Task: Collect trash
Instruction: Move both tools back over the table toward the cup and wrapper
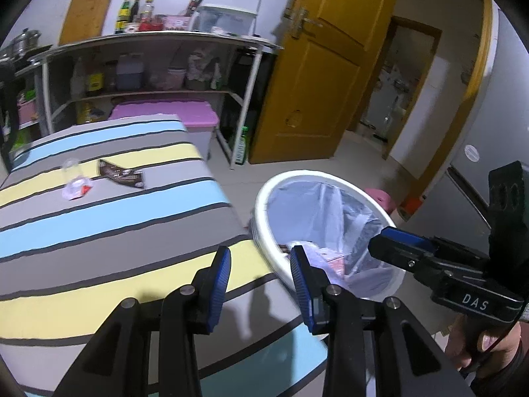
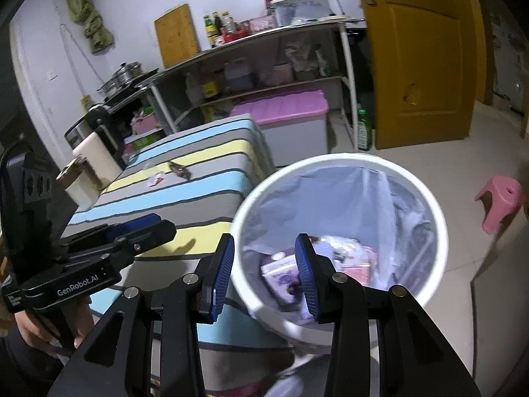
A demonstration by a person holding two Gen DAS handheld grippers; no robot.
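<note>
White plastered walls (image 2: 132, 0) enclosed the room above a pale tiled floor (image 2: 463, 139). A grey metal shelving unit (image 1: 158, 41) stood beside a yellow-brown wooden door (image 1: 317, 76). Its lower shelves held what looked like blurred containers.

A striped table (image 1: 99, 231) bears a dark wrapper (image 1: 122, 173) and clear plastic cup (image 1: 74, 182).

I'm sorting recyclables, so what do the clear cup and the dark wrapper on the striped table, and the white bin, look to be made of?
Clear crumpled cup: thin see-through plastic, probably. Dark flat wrapper: glossy printed film or foil, hard to tell which. White round bin: smooth matte plastic, seemingly, lined with a translucent wrinkled plastic bag.
</note>
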